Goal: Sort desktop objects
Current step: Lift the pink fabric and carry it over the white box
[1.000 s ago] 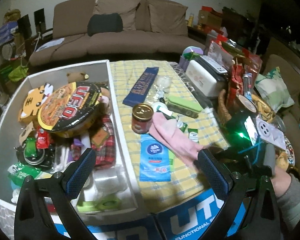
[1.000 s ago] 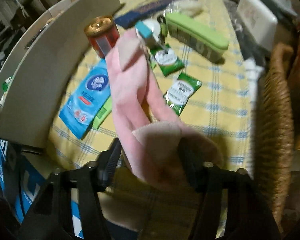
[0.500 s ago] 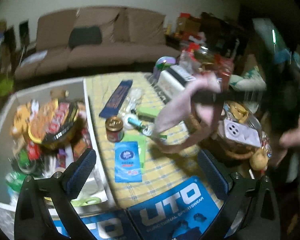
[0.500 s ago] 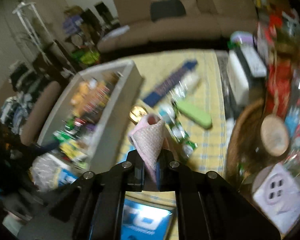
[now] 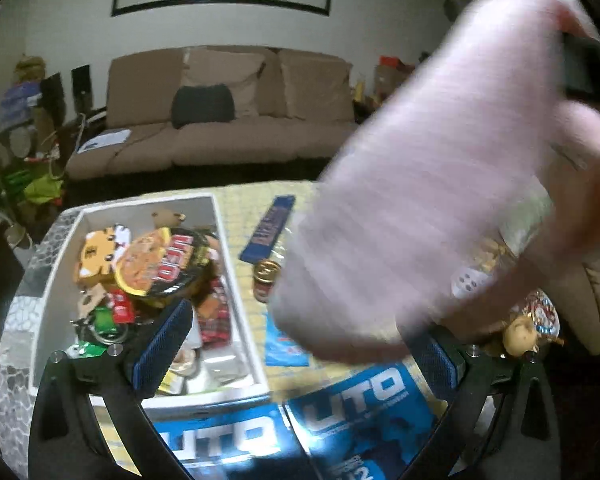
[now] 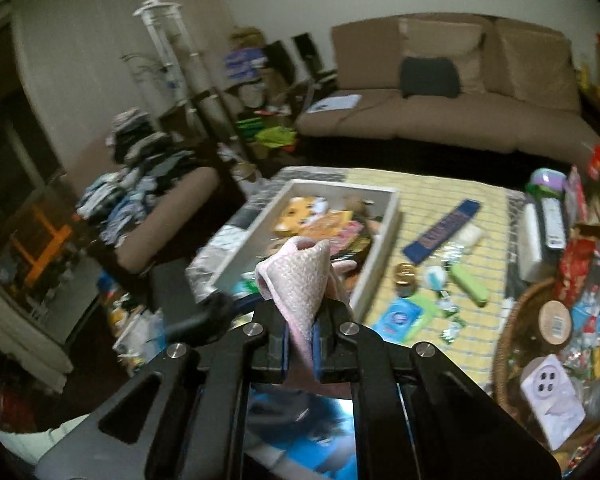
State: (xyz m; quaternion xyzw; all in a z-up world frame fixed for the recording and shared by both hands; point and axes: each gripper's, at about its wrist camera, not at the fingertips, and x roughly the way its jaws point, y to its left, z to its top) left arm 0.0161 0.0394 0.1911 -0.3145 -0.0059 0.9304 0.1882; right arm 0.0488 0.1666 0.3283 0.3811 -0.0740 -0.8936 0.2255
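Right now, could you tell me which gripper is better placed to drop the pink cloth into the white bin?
Right. The right gripper is already shut on the pink cloth, lifted and facing the white bin. The left gripper stands open and empty.

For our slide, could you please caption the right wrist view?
Right hand-held gripper shut on a pink knitted cloth above the white sorting box.

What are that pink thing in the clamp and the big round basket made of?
Pink cloth: soft knitted or waffle-textured fabric, probably a sock or rag; it folds limply in the right tool. Basket: woven wicker or rattan, brown and matte, with a braided rim.
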